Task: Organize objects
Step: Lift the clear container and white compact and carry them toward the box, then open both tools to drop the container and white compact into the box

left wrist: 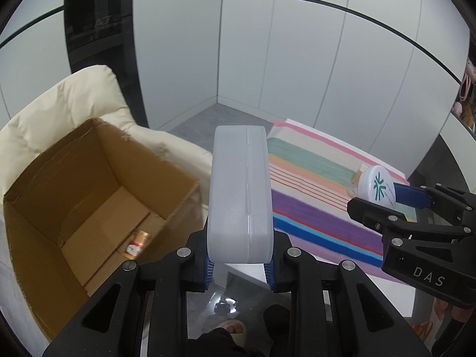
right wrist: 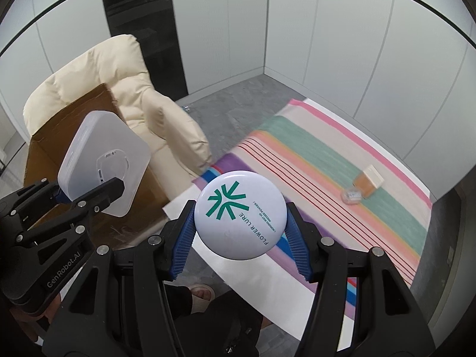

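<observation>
My left gripper is shut on a frosted white plastic case, held on edge in the air beside an open cardboard box. Seen from the right wrist, that case hangs in front of the box. My right gripper is shut on a round white compact with a green logo, above the near corner of the striped cloth. The left wrist view shows this compact at the far right. A gold can lies on the box floor.
The box rests on a cream armchair. An orange bottle with a cream cap and a small clear item lie on the cloth. A person's slippered foot stands on the grey floor below. White wall panels surround the corner.
</observation>
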A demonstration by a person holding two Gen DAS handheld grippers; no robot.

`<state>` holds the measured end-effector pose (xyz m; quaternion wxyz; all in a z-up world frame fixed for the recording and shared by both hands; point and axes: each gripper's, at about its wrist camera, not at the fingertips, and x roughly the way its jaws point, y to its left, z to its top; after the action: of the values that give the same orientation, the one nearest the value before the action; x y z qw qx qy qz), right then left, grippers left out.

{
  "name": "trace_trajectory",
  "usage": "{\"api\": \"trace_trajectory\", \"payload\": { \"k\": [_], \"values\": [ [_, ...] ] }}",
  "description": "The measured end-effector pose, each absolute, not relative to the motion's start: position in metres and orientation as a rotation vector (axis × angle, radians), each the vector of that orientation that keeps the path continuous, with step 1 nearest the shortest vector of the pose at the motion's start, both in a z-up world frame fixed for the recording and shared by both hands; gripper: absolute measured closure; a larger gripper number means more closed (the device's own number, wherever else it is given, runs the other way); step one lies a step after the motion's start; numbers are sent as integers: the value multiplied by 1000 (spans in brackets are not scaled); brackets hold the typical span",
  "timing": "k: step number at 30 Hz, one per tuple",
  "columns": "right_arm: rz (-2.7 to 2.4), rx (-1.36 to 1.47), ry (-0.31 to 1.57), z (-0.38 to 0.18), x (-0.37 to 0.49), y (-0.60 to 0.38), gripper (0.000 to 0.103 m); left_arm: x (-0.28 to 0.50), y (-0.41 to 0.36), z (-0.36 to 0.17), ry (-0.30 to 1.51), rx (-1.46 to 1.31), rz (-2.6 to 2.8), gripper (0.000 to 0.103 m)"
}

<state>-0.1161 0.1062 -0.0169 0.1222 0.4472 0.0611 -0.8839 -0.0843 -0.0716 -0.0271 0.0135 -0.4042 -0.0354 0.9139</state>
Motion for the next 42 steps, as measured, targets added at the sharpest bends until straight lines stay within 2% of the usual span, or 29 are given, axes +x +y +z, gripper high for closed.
{"api": "trace_trajectory", "payload": {
  "k": [33, 34, 36, 38, 41, 42],
  "values": [
    [-2335, 1102, 308, -5, -107, -67, 43, -32, -228, -35, -329, -1374, 3051, 74],
    [-2328, 1104, 307, -6, -107, -70, 43, -30, -230, -35, -331, -1366, 3053, 70],
    [-2315, 1105, 312, -7, -107, -77, 43, -25, -232, -32, -299, -1347, 3085, 53],
    [-2308, 1101, 321, -7, -107, -85, 43, -19, -236, -29, -291, -1324, 3118, 26],
    [-2293, 1104, 327, -8, -107, -95, 43, -12, -245, -26, -296, -1300, 3172, 5],
    [-2291, 1104, 329, -8, -108, -98, 43, -9, -248, -25, -301, -1295, 3188, 3]
  ]
}}
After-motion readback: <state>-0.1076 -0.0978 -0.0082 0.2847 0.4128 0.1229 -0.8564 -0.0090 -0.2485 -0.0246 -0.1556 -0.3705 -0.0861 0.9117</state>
